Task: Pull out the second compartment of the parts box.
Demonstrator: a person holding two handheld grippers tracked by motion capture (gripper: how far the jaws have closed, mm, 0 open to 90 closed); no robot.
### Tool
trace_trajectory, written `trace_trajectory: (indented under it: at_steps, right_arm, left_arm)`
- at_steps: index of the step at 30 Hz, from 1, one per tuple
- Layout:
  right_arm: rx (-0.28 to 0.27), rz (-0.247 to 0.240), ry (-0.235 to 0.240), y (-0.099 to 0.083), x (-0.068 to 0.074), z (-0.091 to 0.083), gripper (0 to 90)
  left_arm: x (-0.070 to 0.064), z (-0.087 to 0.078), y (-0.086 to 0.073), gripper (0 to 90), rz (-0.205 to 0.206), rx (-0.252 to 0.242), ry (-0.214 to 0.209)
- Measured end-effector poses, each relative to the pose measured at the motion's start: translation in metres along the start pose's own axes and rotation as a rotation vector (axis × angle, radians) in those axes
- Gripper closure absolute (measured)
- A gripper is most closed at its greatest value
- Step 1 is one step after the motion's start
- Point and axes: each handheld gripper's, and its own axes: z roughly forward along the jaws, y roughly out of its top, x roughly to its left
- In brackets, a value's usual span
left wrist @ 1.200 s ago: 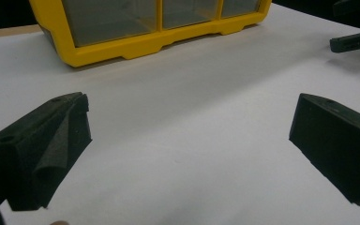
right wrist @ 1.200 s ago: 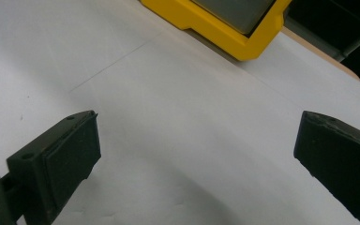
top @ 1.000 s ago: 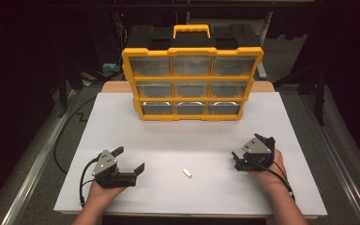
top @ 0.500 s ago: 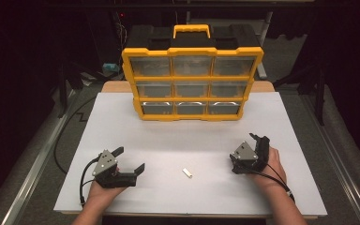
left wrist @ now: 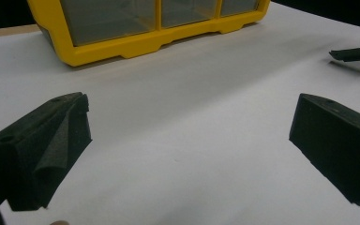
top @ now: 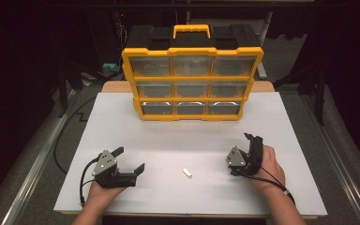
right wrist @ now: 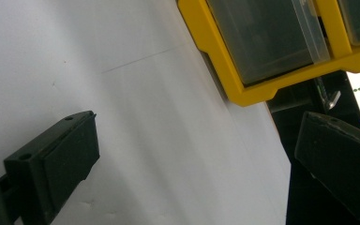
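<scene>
Two open, empty claws rest on the white worktop [top: 281,122] near the small white piece [top: 186,172], which lies slanted between them, a bit closer to the right claw [top: 251,152] than the left claw [top: 130,158].

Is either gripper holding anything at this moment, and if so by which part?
Nothing is held. The left gripper and right gripper both have open, empty jaws, and the small white piece lies on the table between them, untouched.
</scene>
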Motion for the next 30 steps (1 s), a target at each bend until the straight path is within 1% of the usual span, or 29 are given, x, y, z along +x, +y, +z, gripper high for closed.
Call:
trace_trajectory:
  at_steps: [1,3,4,5,6,7,8,9,11,13,15,17,18,19,20,21,24,26,27,29,30]
  right_arm:
    - [0.005,-0.021,-0.003,0.002,0.001,-0.001,0.2]
    - [0.008,-0.031,-0.008,0.002,0.002,-0.001,0.2]
    - [0.013,-0.064,-0.013,0.004,0.003,-0.002,0.2]
    - [0.013,-0.064,-0.013,0.004,0.003,-0.002,0.2]
    - [0.015,-0.076,-0.017,0.005,0.003,-0.002,0.2]
    - [0.014,-0.100,-0.021,0.006,0.005,-0.003,0.2]
    - [0.014,-0.100,-0.021,0.006,0.005,-0.003,0.2]
    - [0.012,-0.138,-0.028,0.008,0.004,-0.004,0.2]
    - [0.022,-0.145,-0.032,0.009,0.007,-0.004,0.2]
    - [0.023,-0.185,-0.042,0.010,0.008,-0.004,0.2]
    - [0.035,-0.211,-0.048,0.011,0.009,-0.004,0.2]
    - [0.047,-0.227,-0.058,0.012,0.011,-0.005,0.2]
    - [0.039,-0.236,-0.059,0.012,0.011,-0.004,0.2]
    - [0.056,-0.245,-0.065,0.013,0.012,-0.005,0.2]
    - [0.056,-0.255,-0.061,0.014,0.012,-0.005,0.2]
    - [0.066,-0.267,-0.069,0.014,0.013,-0.006,0.2]
    - [0.066,-0.308,-0.068,0.016,0.014,-0.005,0.2]
    - [0.083,-0.317,-0.072,0.016,0.016,-0.006,0.2]
    - [0.084,-0.324,-0.067,0.016,0.017,-0.005,0.2]
    - [0.098,-0.348,-0.077,0.016,0.018,-0.006,0.3]
    - [0.098,-0.348,-0.077,0.016,0.018,-0.006,0.3]
  left_arm:
    - [0.000,0.000,0.000,0.1,0.001,0.000,0.000]
    - [0.000,0.000,0.000,0.1,0.001,0.000,0.001]
    - [0.000,0.000,0.000,0.1,0.001,0.000,0.001]
    - [0.000,0.000,0.000,0.1,0.001,0.001,0.001]
    - [0.000,0.000,0.000,0.1,0.001,0.000,0.001]
    - [0.000,0.000,0.000,0.1,0.002,0.000,0.000]
    - [0.000,0.000,0.000,0.1,0.005,0.003,-0.001]
    - [0.000,0.001,0.000,0.1,0.005,0.003,-0.001]
    - [-0.001,0.000,0.000,0.1,0.004,0.003,-0.001]
    - [-0.001,0.000,0.000,0.1,0.004,-0.001,0.000]
    - [-0.001,0.000,0.000,0.1,0.005,-0.001,0.000]
    - [-0.001,0.000,0.000,0.1,0.006,0.000,0.000]
    - [0.000,0.000,0.000,0.0,0.005,0.001,0.000]
    - [0.000,0.000,0.000,0.1,0.006,0.001,0.000]
    - [-0.001,0.000,0.000,0.1,0.007,0.000,-0.001]
    - [0.000,0.000,0.000,0.1,0.007,0.000,-0.001]
    - [0.000,0.000,0.000,0.1,0.009,0.005,-0.001]
    - [-0.001,0.000,0.000,0.1,0.009,0.003,-0.002]
    - [-0.001,0.000,0.000,0.1,0.010,0.004,-0.002]
    - [-0.001,0.000,0.000,0.1,0.012,0.006,-0.002]
    - [-0.001,0.000,0.000,0.1,0.012,0.006,-0.003]
